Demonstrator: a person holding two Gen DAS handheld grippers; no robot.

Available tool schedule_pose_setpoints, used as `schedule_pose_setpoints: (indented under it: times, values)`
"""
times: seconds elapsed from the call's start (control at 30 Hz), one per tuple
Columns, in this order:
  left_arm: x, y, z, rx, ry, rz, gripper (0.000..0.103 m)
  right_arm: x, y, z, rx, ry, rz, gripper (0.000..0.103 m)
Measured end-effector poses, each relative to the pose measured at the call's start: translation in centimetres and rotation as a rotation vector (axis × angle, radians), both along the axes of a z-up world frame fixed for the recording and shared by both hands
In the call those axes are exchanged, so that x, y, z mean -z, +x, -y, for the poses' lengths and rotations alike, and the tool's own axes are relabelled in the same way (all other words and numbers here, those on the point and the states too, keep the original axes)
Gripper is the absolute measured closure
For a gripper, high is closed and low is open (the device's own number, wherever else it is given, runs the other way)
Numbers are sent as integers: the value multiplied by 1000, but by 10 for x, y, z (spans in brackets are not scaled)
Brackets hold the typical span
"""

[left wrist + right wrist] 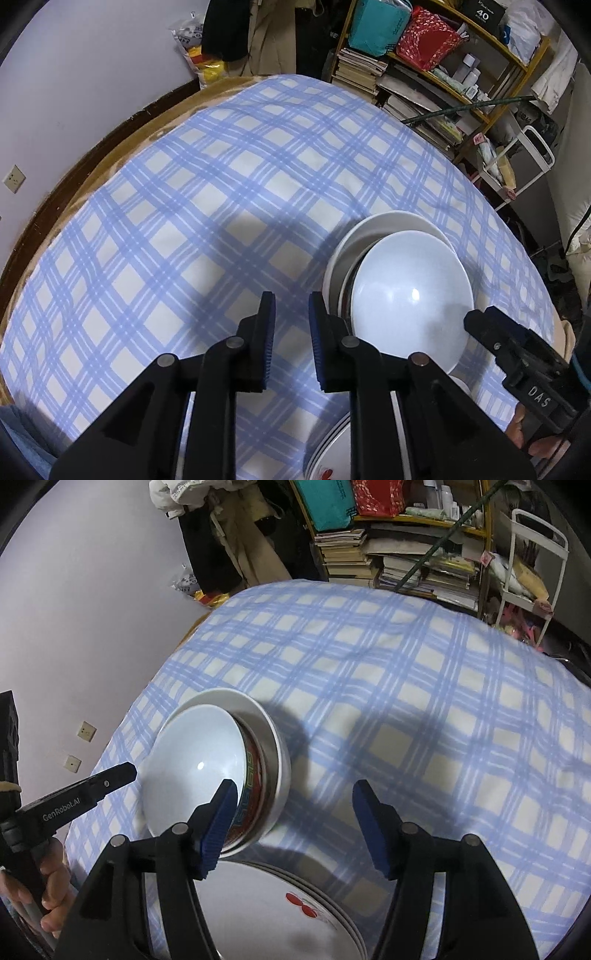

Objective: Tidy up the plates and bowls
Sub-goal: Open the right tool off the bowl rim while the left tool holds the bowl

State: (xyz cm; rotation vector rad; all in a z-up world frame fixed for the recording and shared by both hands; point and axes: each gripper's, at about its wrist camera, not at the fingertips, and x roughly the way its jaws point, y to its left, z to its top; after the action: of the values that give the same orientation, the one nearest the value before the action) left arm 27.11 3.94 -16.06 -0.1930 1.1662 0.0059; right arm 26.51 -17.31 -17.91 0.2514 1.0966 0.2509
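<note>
Sitting nested, bowls (207,768) just left of right hand-held gripper (291,830), jaws apart, empty

Three nested bowls (207,760), a stack of plates (295,915) too overlapped to count, and two grippers.

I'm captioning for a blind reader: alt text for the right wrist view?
Nested bowls stand on a blue checked cloth, with stacked plates nearer. The right gripper hangs open above them, holding nothing.
</note>
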Motion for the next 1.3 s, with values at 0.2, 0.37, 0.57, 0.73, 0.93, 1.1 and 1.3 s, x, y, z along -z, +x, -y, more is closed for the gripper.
schedule_pose_setpoints:
  times: [0.2,0.37,0.57,0.73,0.93,1.1,1.3]
  values:
    - [-1,4,-2,9,-47,12,77,-1,-2,10,26,47,17,35]
    - [1,6,0,23,-29,12,76,0,-4,21,43,41,26,35]
    - [1,6,-5,-3,-32,13,76,9,1,24,59,64,-4,35]
    - [6,10,-14,-27,-54,-15,76,13,2,19,46,33,-11,35]
    - [8,15,-13,-23,-42,-11,76,18,3,22,65,46,-24,35]
    - [14,18,-11,-18,-63,-27,76,20,4,24,74,72,-31,35]
    - [18,19,-11,-25,-99,-44,76,19,5,25,75,74,-39,35]
